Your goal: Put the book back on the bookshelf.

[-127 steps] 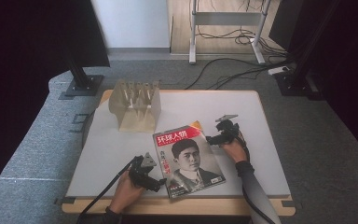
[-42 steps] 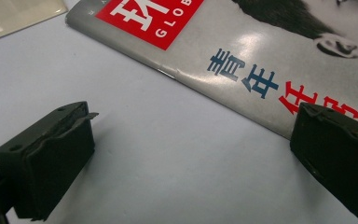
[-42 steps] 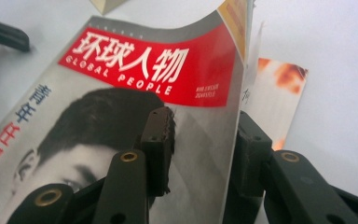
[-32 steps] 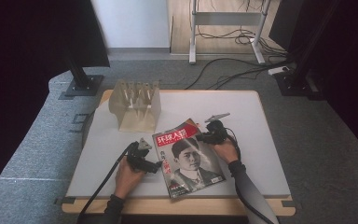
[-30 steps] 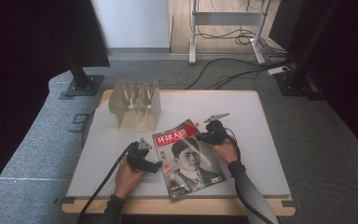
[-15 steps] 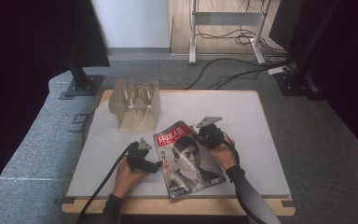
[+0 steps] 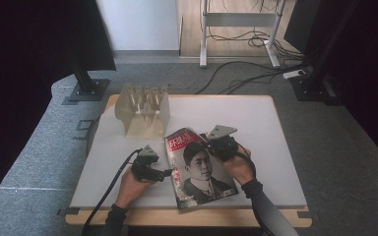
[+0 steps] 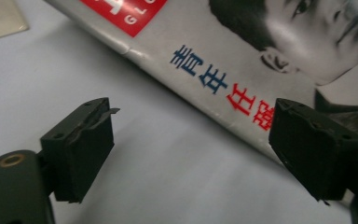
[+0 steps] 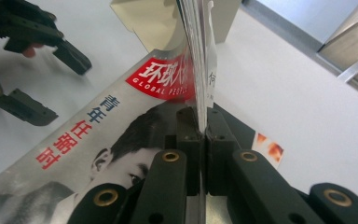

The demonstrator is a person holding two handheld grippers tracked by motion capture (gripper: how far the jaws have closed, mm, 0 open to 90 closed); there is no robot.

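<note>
Magazine [image 7: 199, 167] lies on the tabletop [image 7: 256, 123] just in front of the slotted rack [image 7: 142, 110]; my right tool [image 9: 199, 133] is clamped on its far edge, lifting it. My left tool [image 8: 186, 154] gapes beside the spine, just closing, gripping nothing. Rack slots look empty; filing remains, I judge

The right gripper [image 7: 211, 142] has closed on the magazine's [image 7: 199, 169] edge and lifted it, so the top of the magazine now curls up off the table [image 7: 270, 147] beside its jaws; earlier it lay flat. The left gripper [image 7: 170, 172] has slid in against the magazine's spine, and its jaws have just been closing a little, with apparently nothing clamped between them.
</note>
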